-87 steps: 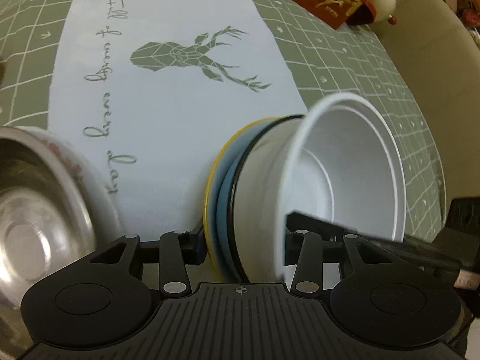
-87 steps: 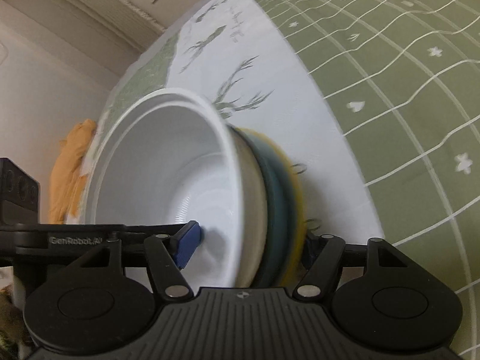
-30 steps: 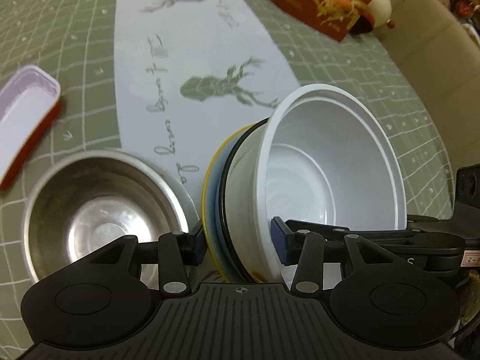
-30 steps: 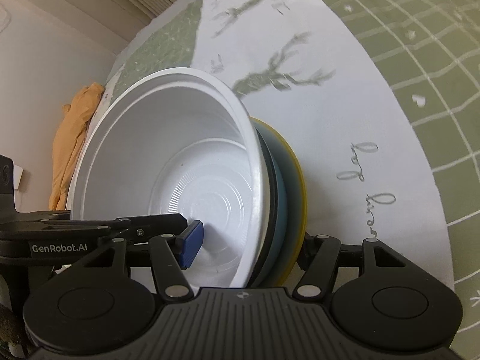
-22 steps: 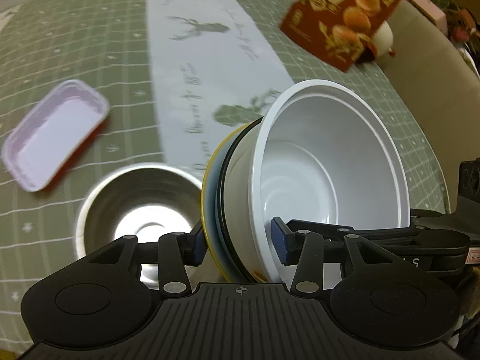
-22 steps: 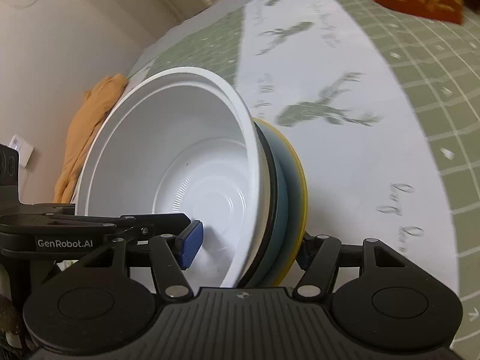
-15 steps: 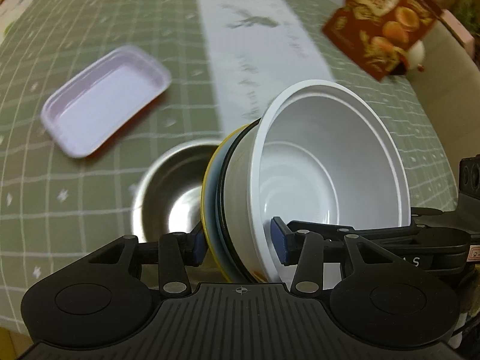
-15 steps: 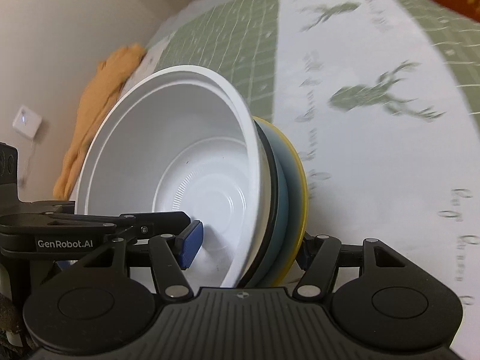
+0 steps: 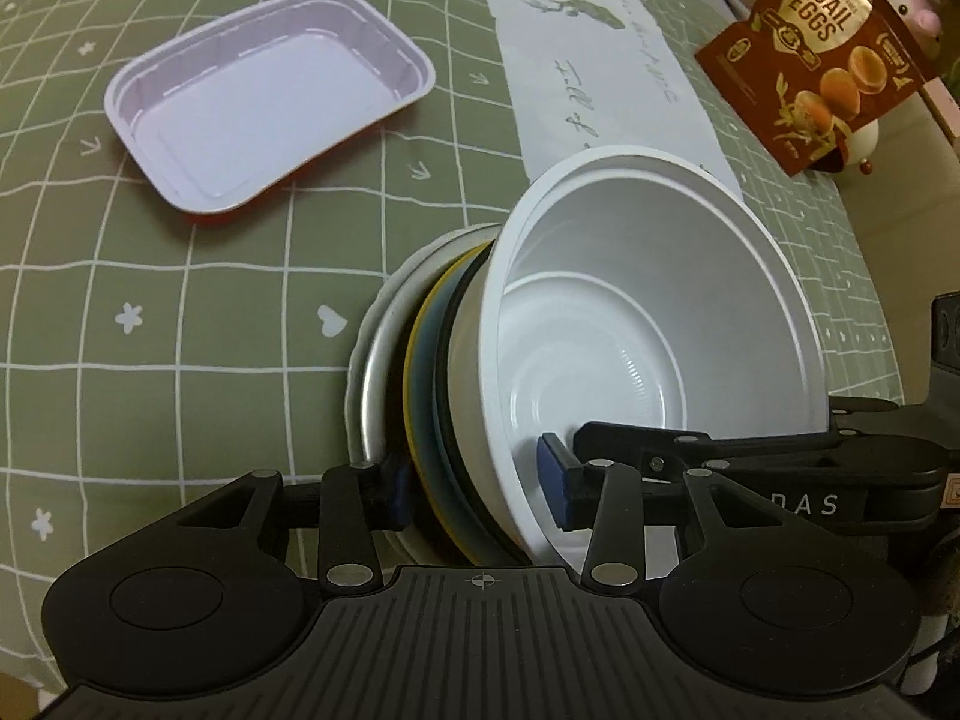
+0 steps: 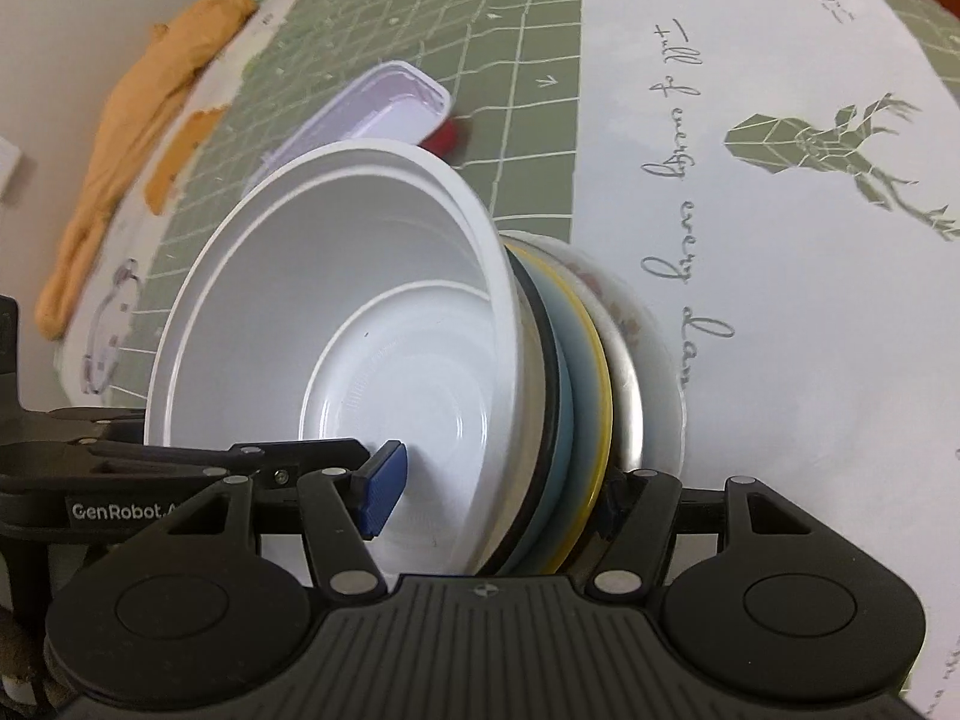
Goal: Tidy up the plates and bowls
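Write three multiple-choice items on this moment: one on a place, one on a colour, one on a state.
1. The rectangular tray lies on: A a wooden shelf; B the green checked cloth; C a sink.
2. The plate rim right behind the blue plate is: A red; B purple; C yellow.
3. The white bowl is: A empty; B full of eggs; C upside down.
Key: 1 B, the checks surround the tray. 2 C, the yellow plate edge shows in both views. 3 A, its bare ribbed bottom shows.
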`<action>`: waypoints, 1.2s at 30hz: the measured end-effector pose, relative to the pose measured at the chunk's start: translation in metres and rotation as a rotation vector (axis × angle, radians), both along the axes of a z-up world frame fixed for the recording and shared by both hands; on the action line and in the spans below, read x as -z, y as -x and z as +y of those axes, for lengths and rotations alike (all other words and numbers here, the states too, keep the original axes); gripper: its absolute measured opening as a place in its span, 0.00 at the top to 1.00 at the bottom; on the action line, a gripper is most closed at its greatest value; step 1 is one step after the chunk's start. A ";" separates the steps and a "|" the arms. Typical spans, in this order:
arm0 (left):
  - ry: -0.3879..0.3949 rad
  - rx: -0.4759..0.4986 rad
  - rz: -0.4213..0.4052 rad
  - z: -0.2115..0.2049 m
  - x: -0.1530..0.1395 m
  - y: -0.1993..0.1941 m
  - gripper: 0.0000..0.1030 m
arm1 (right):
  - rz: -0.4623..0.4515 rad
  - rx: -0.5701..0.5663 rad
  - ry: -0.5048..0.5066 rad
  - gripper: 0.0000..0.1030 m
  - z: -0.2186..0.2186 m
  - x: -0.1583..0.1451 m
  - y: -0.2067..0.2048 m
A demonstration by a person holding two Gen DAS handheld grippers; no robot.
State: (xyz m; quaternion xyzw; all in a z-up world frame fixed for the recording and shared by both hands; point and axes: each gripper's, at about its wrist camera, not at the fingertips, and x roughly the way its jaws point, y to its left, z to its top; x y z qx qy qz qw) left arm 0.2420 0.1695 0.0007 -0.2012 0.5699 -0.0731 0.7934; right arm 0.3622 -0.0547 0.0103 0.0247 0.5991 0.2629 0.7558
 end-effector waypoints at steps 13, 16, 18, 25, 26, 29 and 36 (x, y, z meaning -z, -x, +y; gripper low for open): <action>0.099 -0.018 -0.016 0.024 0.005 0.009 0.65 | 0.084 -0.035 0.085 0.41 0.013 0.001 -0.014; 0.101 -0.015 -0.024 0.025 0.004 0.010 0.66 | 0.085 -0.047 0.101 0.41 0.014 -0.001 -0.011; 0.103 -0.020 -0.026 0.026 0.005 0.010 0.66 | 0.075 -0.062 0.115 0.41 0.016 -0.005 -0.007; 0.089 -0.017 -0.035 0.025 0.005 0.012 0.67 | 0.038 -0.081 0.153 0.44 0.018 -0.015 -0.001; 0.083 -0.015 -0.036 0.023 0.004 0.013 0.66 | 0.033 -0.078 0.157 0.45 0.017 -0.015 -0.001; 0.075 -0.014 -0.038 0.022 0.004 0.013 0.66 | 0.005 -0.081 0.181 0.47 0.020 -0.018 0.002; 0.082 -0.024 -0.030 0.024 0.005 0.012 0.67 | -0.038 -0.115 0.227 0.47 0.027 -0.022 0.010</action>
